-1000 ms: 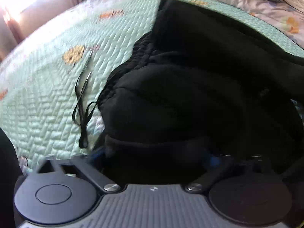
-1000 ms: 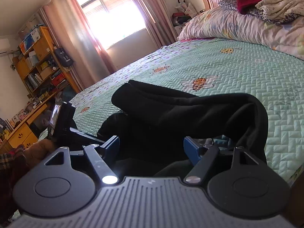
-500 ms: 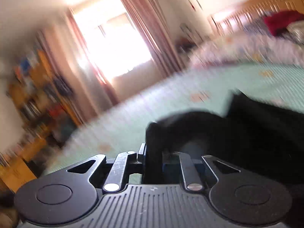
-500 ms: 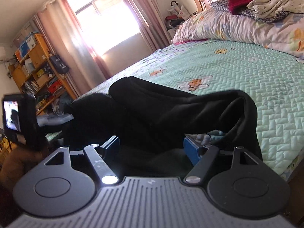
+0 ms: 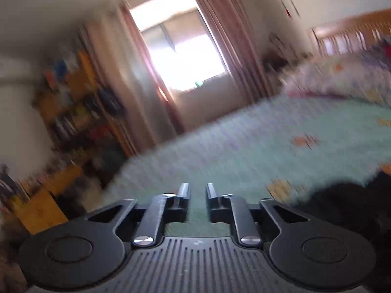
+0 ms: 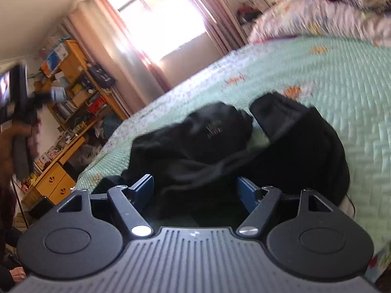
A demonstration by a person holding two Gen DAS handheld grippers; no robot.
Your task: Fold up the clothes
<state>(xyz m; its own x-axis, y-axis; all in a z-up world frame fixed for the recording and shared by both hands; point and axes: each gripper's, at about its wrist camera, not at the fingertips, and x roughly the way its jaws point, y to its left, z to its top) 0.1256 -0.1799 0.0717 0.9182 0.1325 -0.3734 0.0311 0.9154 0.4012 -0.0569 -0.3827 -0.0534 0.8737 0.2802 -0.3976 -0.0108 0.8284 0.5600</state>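
Left wrist view, heavily blurred: left gripper (image 5: 197, 193) has its 2 fingers a narrow gap apart, jaws opening, nothing btwn them, only the mint quilted bed (image 5: 256, 146) seen through the gap. Black garment (image 5: 354, 207) lies on the bed at lower right of the gripper, clear of the fingers. Beyond the bed's far edge: bright window (image 5: 185, 56) w/ pink curtains (image 5: 220, 36); bookshelf (image 5: 80, 102) left of the window. Pillow (image 5: 342, 78) and wooden headboard (image 5: 354, 29) at the bed's far right end.

Right wrist view: right gripper (image 6: 195, 190) has jaws wide apart, blue pads (image 6: 245, 193) on either side of the black garment (image 6: 244, 151), which is bunched on the bed (image 6: 317, 78) right in front and runs in btwn the fingers; pads don't press it. Garment is crumpled in 2 humps w/ a strip of bed showing btwn them. Left of the bed: bookshelf (image 6: 78, 85), yellow drawers (image 6: 53, 183). At far left edge, the left gripper (image 6: 19, 102) is raised above bed level, held by a hand (image 6: 9, 146); its jaws can't be made out here. Window (image 6: 161, 17) behind the bed; pillow (image 6: 317, 17) at the bed's top right.
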